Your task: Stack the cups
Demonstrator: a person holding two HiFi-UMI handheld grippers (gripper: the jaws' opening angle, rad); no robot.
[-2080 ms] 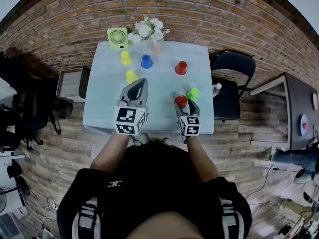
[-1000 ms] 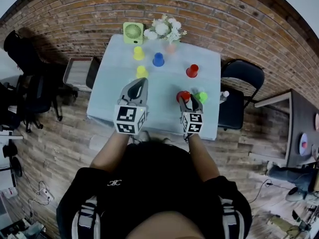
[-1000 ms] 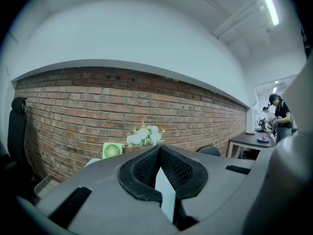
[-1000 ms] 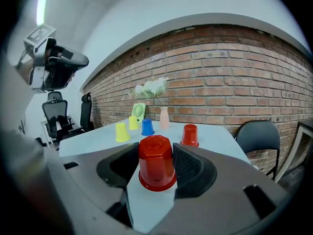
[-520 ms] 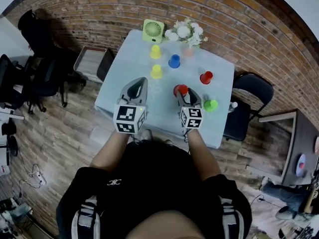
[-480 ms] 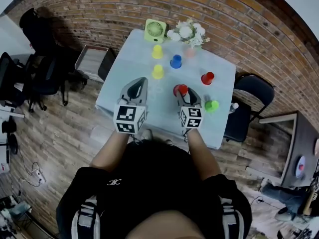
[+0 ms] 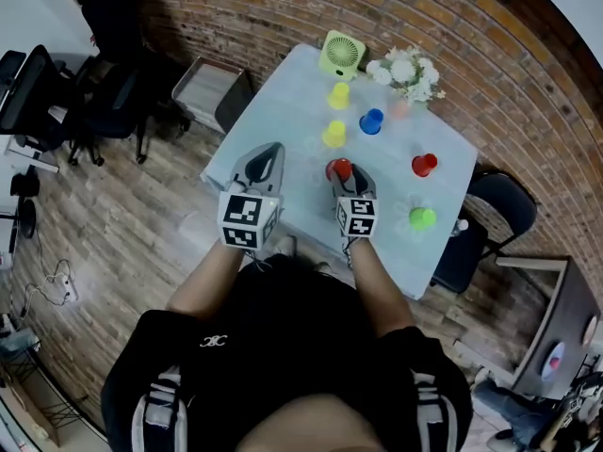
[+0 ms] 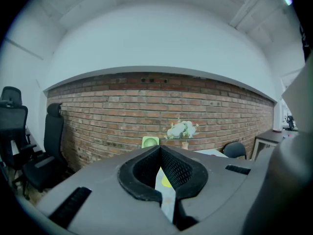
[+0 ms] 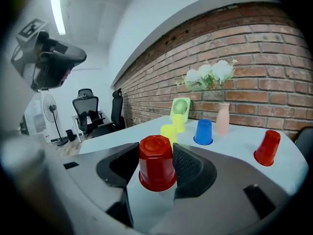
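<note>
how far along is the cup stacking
Nothing stacked yet: the far yellow cup, near yellow cup, blue cup, loose red cup and green cup stand apart on the table. In hand: the right gripper grips a second red cup; left gripper empty. Left: all the stacking.

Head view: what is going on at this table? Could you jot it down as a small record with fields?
Place: pale table by a brick wall
Right gripper: jaws closed on an upside-down red cup
Left gripper: jaws together, holding nothing
Loose cups: near yellow cup, far yellow cup, blue cup, second red cup, green cup
Stacked so far: none
Also there: green fan, flowers
</note>
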